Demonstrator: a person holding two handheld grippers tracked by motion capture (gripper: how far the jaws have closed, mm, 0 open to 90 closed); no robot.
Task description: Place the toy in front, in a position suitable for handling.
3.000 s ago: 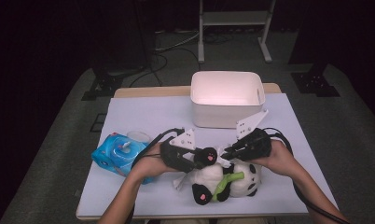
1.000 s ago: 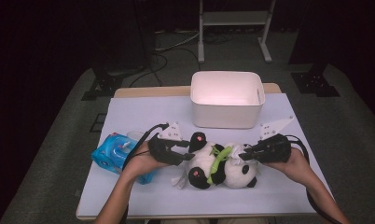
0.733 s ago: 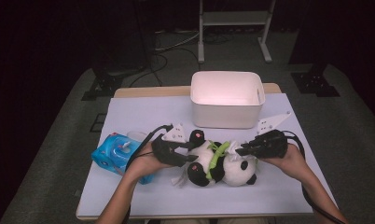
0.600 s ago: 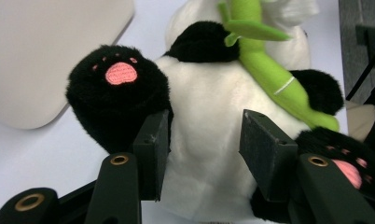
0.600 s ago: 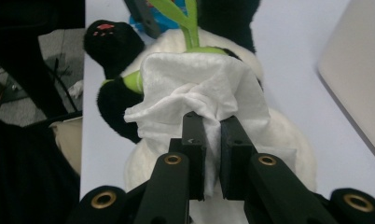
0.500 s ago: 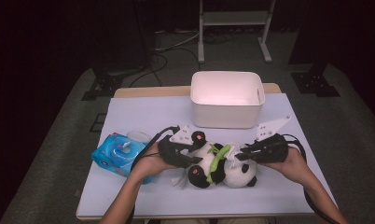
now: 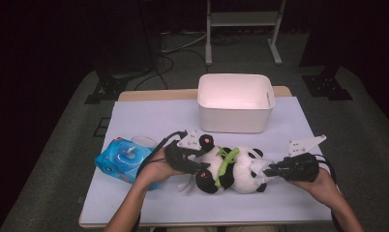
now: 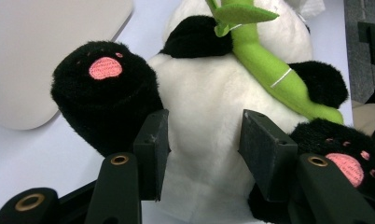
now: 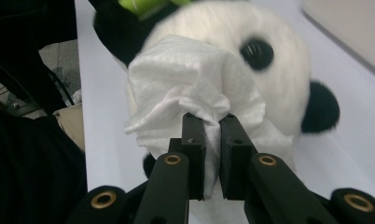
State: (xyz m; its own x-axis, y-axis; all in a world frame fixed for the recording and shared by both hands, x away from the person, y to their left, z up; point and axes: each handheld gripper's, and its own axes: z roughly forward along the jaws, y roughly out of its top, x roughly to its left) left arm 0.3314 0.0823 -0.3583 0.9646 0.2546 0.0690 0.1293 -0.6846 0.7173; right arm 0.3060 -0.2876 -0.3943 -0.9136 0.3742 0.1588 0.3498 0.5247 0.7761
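A black-and-white panda plush (image 7: 241, 175) with a green bamboo stalk (image 8: 265, 70) lies on its side on the white table cover (image 7: 149, 121). My left gripper (image 7: 204, 155) comes in from the left. Its jaws press into the white belly (image 8: 209, 140) between the two black feet, so it is shut on the panda. My right gripper (image 7: 272, 172) comes in from the right, shut on a crumpled white wipe (image 9: 185, 79). The wipe (image 7: 261, 169) lies against the panda's face, beside one black eye patch (image 9: 256, 53).
A white rectangular bin (image 7: 233, 123) stands at the back middle of the table. A blue pack of wipes (image 7: 122, 160) lies at the left, behind my left wrist. Cables trail from both grippers. The floor around the table is dark.
The right gripper with the wipe has slid toward the near right across the panda's head. The left gripper and the panda's body have stayed put.
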